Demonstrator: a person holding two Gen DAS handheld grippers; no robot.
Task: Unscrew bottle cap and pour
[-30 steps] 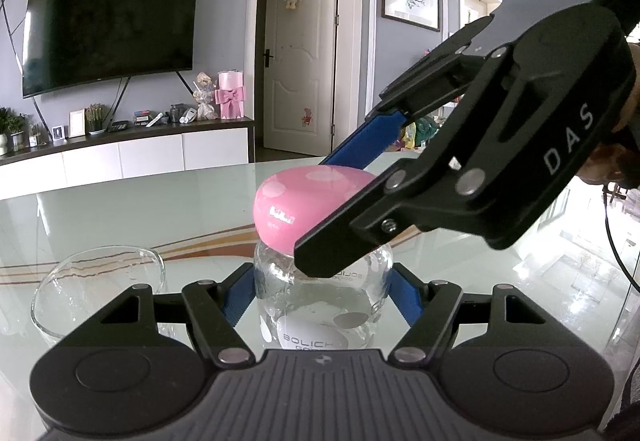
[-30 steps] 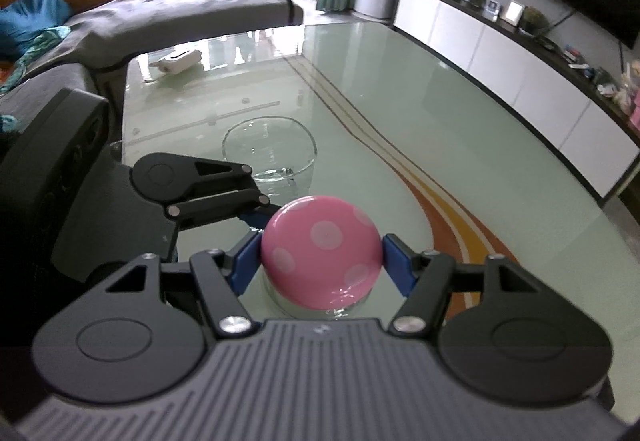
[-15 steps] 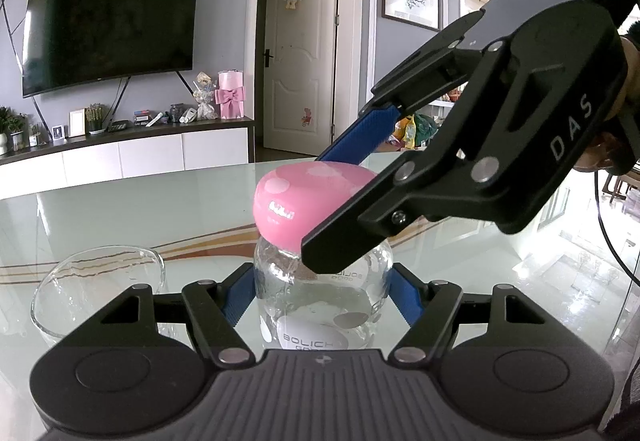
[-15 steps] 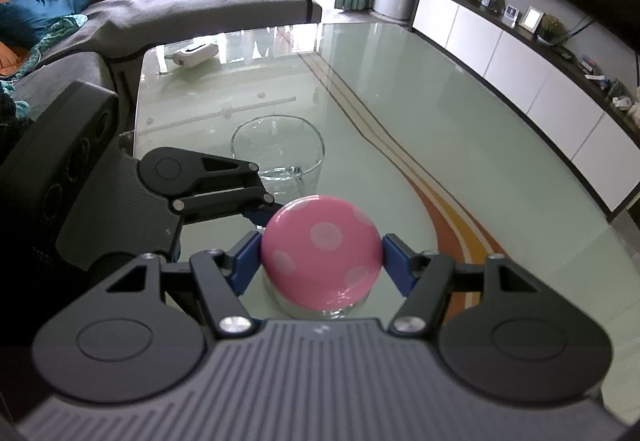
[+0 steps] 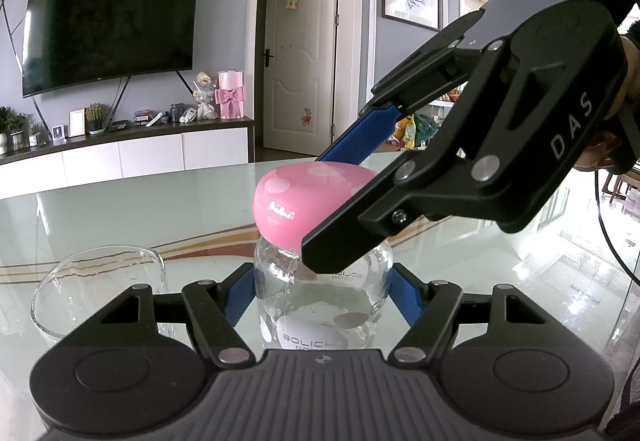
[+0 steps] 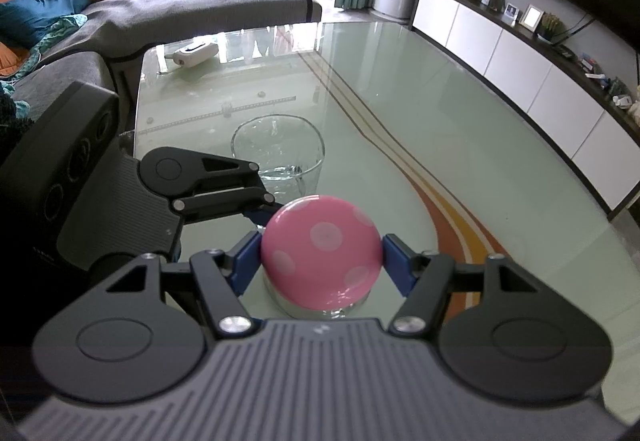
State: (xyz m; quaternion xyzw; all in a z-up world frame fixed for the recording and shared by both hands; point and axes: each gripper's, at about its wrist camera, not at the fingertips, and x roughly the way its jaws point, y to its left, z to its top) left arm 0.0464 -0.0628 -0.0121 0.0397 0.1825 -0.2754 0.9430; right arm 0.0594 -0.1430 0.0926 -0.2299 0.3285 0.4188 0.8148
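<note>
Blue pads of the left gripper [image 5: 322,295] pinch the clear bottle [image 5: 320,305] at its belly, steadying it upright on the glass table [image 6: 400,121]; above, the right gripper [image 6: 320,261] stays clamped on the pink dotted cap [image 6: 320,251], having rolled slightly on it over the past second (a small twist, nothing lifted). Cap remains seated, so unscrewing looks barely begun. Farther off, at ten o'clock from the bottle in the left wrist view, the glass bowl [image 5: 96,297] awaits the pour.
</note>
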